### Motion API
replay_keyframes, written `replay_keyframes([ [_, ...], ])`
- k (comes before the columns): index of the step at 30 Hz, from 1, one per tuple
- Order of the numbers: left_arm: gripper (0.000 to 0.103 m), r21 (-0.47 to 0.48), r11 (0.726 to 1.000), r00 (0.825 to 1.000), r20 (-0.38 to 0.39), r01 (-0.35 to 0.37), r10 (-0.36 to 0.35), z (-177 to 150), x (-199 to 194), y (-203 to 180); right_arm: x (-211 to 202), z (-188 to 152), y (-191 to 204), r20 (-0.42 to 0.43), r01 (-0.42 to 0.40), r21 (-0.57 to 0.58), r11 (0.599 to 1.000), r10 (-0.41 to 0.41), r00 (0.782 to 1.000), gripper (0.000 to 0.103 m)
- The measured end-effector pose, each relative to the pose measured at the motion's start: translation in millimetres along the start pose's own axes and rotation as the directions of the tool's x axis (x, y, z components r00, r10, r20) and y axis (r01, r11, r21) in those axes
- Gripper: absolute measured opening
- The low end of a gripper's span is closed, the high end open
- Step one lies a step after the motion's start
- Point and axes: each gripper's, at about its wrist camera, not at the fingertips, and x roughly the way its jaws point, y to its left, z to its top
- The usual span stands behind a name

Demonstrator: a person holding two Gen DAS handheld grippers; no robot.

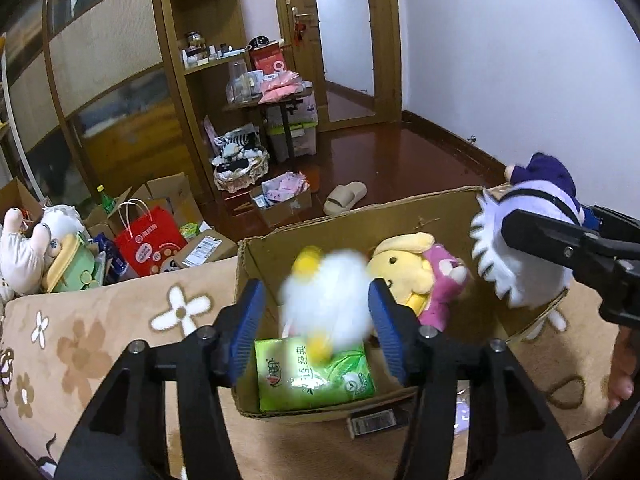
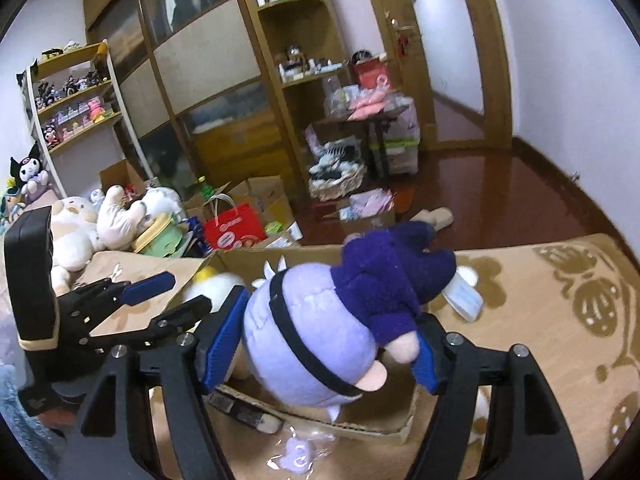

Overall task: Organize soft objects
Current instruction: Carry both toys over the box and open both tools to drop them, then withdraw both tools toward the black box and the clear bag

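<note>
An open cardboard box (image 1: 400, 220) stands on a beige flowered blanket. In it lie a green tissue pack (image 1: 312, 376) and a yellow and pink plush (image 1: 412, 272). My left gripper (image 1: 320, 328) is open over the box; a blurred white and yellow plush (image 1: 328, 296) is between its blue pads, apart from them. My right gripper (image 2: 320, 340) is shut on a lavender and purple plush (image 2: 320, 320) and holds it over the box's right end (image 2: 360, 424). The left gripper shows in the right wrist view (image 2: 172, 292), the right gripper in the left wrist view (image 1: 536, 236).
Large white plush toys (image 1: 28, 248), a red paper bag (image 1: 148, 240) and open cartons lie on the floor beyond the blanket. A basket of clothes (image 1: 240, 168), a small loaded table (image 1: 276, 96), a slipper (image 1: 344, 198) and shelving (image 2: 72, 96) stand farther off.
</note>
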Motion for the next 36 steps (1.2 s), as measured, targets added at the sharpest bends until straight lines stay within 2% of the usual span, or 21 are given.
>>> replay_keyframes([
  [8,0.074,-0.042,0.999,0.999,-0.041,-0.009,0.008,-6.0,-2.6,10.3,-1.6,-2.6,-0.1,-0.007,0.005,-0.02,1.0,-0.005,1.0,0.079],
  [10,0.083,-0.05,0.998,0.999,-0.033,-0.03,0.029,-5.4,-7.5,12.7,-3.7,-1.8,1.0,-0.001,0.004,-0.026,1.0,-0.004,1.0,0.08],
  [11,0.084,-0.052,0.998,0.999,-0.027,-0.038,0.037,-5.5,-10.1,13.5,-5.3,-1.5,1.3,0.002,0.005,-0.029,1.0,-0.005,1.0,0.08],
  [13,0.087,-0.06,0.997,0.999,-0.027,-0.043,0.041,-6.3,-15.9,16.3,-10.0,-2.1,3.1,0.013,0.006,-0.035,0.999,-0.006,1.0,0.089],
  [16,0.091,-0.076,0.996,0.999,-0.038,-0.038,0.035,-8.3,-22.8,19.9,-17.5,-1.4,5.8,0.021,0.013,-0.038,0.999,-0.013,1.0,0.09],
  [20,0.092,-0.073,0.996,0.998,-0.047,-0.045,0.042,-9.9,-34.2,21.7,-26.4,-3.4,8.7,0.022,0.039,-0.05,0.998,-0.038,0.999,0.102],
  [28,0.093,-0.034,0.998,0.998,-0.05,-0.043,0.041,-17.3,-58.5,14.6,-44.9,-12.4,10.2,0.01,0.053,-0.057,0.997,-0.053,0.999,0.103],
  [36,0.093,-0.069,0.998,0.995,-0.103,-0.016,0.008,-33.3,-69.5,13.7,-50.8,-33.2,10.8,-0.043,0.083,-0.069,0.994,-0.086,0.995,0.103],
])
